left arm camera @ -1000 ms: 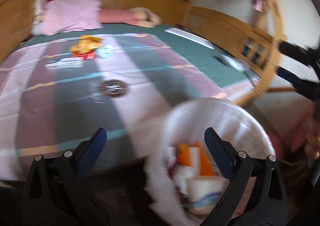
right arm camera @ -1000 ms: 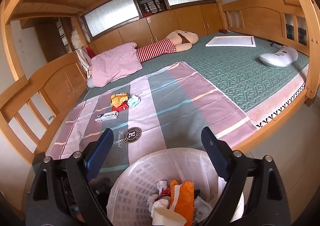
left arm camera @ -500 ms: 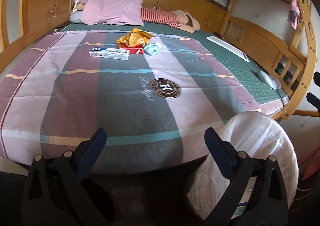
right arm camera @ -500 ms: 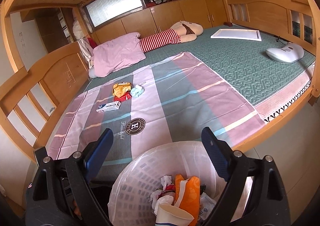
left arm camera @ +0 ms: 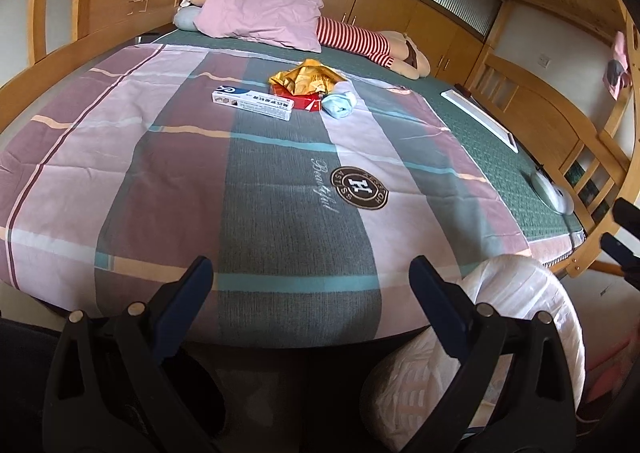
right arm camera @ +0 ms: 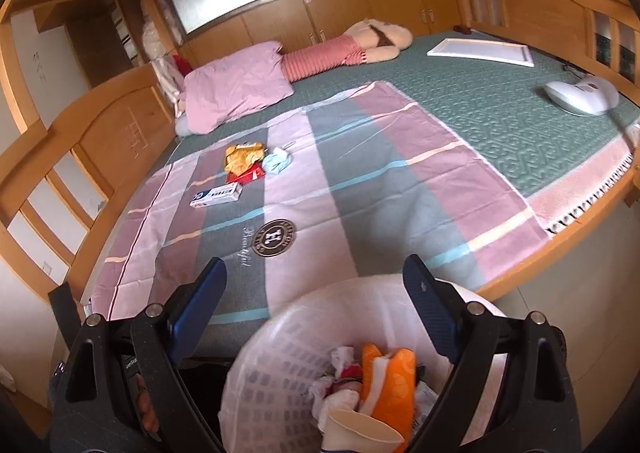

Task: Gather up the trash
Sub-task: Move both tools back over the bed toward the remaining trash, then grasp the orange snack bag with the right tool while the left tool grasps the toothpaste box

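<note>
Four scraps lie clustered on the bed, beyond the round logo [left arm camera: 359, 188]: a stiff carton [left arm camera: 253, 103], a crinkly gold wrapper [left arm camera: 307, 77] over a red pack [left arm camera: 306, 101], and soft blue wad [left arm camera: 338, 105]. All look light; the carton's long sides suit pinching. Left gripper [left arm camera: 308, 289] and right gripper [right arm camera: 316, 289] stand spread, empty.

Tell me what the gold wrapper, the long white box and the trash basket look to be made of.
Gold wrapper: likely foil or metallised plastic, shiny and sharply crumpled.
Long white box: probably printed cardboard, with crisp edges and a matte face.
Trash basket: seemingly plastic lattice, lined with a thin translucent white bag.
</note>
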### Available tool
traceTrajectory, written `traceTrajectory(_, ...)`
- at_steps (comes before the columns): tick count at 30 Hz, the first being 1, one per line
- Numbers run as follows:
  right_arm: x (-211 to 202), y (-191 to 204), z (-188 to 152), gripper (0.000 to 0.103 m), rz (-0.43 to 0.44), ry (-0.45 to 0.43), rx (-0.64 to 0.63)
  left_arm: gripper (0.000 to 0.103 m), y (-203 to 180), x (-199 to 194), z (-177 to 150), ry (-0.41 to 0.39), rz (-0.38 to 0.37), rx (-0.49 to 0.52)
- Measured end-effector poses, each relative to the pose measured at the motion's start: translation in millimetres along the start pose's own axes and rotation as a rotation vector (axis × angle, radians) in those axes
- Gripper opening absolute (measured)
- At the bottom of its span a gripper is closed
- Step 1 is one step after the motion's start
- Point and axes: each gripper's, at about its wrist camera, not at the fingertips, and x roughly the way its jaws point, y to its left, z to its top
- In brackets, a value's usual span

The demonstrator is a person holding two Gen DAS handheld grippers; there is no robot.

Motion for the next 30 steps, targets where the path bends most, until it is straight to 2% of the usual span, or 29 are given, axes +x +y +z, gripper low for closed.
traceTrajectory(3, 19, 14, 12, 0.088, 0.017, 0.025, -0.030, 0.098, 2, 2, 12, -0.023, 0.024, 0.020)
traceTrajectory(6, 48, 31, 32, 0.088, 0.045, 0.052, -0.059, 0.099, 13, 16, 37, -0.024, 0.081, 0.026)
traceTrajectory(9, 80, 47, 49, 0.088, 0.031, 0.071, -0.090, 0.099, 33, 48, 69, 0.055, 0.163, 0.013)
traceTrajectory(11, 106, 59, 59, 0.088, 0.029, 0.091, -0.111, 0.099, 48, 60, 79, 0.056, 0.187, -0.007)
traceTrajectory(15, 167, 78, 75, 0.088, 0.044, 0.149, -0.106, 0.099, 78, 70, 73, 0.026, 0.253, -0.071)
traceTrajectory(17, 203, 89, 85, 0.088, 0.020, 0.168, -0.102, 0.099, 98, 79, 69, 0.099, 0.297, -0.182)
traceTrajectory(18, 215, 94, 89, 0.088, 0.010, 0.171, -0.107, 0.099, 109, 80, 67, 0.103, 0.280, -0.255)
traceTrajectory(20, 245, 106, 100, 0.088, -0.018, 0.167, -0.120, 0.099, 121, 80, 68, 0.102, 0.290, -0.312)
traceTrajectory(23, 285, 128, 122, 0.088, -0.053, 0.131, -0.152, 0.099, 133, 87, 66, 0.130, 0.354, -0.343)
traceTrajectory(27, 333, 152, 158, 0.088, -0.087, 0.072, -0.163, 0.099, 148, 103, 61, 0.220, 0.323, -0.418)
traceTrajectory(30, 373, 156, 183, 0.088, -0.103, 0.085, -0.098, 0.099, 150, 101, 63, 0.201, 0.309, -0.436)
